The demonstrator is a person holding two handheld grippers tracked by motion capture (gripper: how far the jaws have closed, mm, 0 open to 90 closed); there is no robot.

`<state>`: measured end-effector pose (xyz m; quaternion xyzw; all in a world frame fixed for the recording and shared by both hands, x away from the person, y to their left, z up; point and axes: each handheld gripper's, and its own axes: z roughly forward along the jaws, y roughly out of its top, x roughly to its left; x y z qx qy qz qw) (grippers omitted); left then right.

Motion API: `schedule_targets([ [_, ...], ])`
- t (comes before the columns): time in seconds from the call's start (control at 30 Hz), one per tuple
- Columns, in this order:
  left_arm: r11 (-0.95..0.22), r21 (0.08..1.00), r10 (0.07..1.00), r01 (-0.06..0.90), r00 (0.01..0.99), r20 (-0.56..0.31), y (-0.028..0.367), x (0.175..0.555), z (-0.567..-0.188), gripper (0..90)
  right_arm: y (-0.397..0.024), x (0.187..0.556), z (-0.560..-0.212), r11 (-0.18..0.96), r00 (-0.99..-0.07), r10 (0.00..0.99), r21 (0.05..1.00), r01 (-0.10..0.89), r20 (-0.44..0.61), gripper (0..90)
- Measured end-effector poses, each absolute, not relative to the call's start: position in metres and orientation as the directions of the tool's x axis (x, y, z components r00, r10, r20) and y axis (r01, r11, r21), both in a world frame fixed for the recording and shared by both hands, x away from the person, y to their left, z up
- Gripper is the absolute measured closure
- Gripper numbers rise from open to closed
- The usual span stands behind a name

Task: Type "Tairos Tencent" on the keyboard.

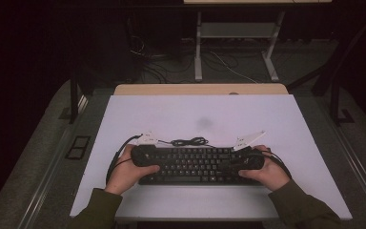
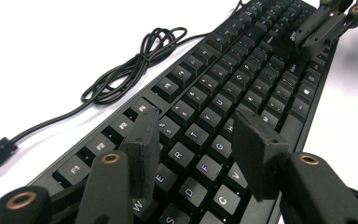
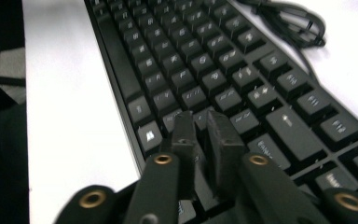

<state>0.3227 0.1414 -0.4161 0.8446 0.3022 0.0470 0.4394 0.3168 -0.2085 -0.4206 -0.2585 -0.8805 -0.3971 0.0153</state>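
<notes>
1. Overhead, we see the keyboard (image 1: 196, 165) near the table's (image 1: 124, 114) front edge, both grippers over its ends.
2. Left gripper (image 2: 200, 135): jaws apart over the letter keys; lowering could snag keycaps.
3. Right gripper (image 3: 204, 126): jaws nearly together, holding nothing; pressing down risks stray keystrokes.

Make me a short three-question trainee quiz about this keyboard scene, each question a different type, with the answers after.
1. True or false: the black keyboard lies on the white table.
2. Which tool's jaws stand wider apart? A) left tool B) right tool
3. What lies coiled on the table just beyond the keyboard's far edge?

Key
1. True.
2. A: the left jaws gape above the letter keys, while the right jaws are only a narrow gap apart.
3. The keyboard's black cable.
</notes>
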Motion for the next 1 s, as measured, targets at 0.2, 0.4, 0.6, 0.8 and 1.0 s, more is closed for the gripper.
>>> schedule_targets([
  [0.2,-0.428,0.769,0.557,0.474,0.809,-0.189,0.145,0.322,-0.416,50.6,-0.207,0.321,-0.416,0.516,-0.866,0.444,0.726,0.455,0.227,67.8],
  [0.4,-0.428,0.767,0.560,0.478,0.807,-0.190,0.146,0.322,-0.416,50.4,-0.202,0.327,-0.415,0.484,-0.862,0.456,0.752,0.448,0.221,55.3],
  [0.6,-0.422,0.774,0.566,0.471,0.804,-0.180,0.150,0.323,-0.415,54.1,-0.196,0.335,-0.412,0.451,-0.858,0.457,0.771,0.450,0.234,49.9],
  [0.8,-0.439,0.770,0.567,0.462,0.808,-0.161,0.153,0.323,-0.414,63.6,-0.189,0.340,-0.411,0.439,-0.860,0.452,0.780,0.446,0.237,47.6],
  [1.0,-0.443,0.766,0.572,0.466,0.805,-0.159,0.155,0.325,-0.416,76.1,-0.178,0.344,-0.410,0.440,-0.865,0.442,0.783,0.439,0.237,47.3],
])
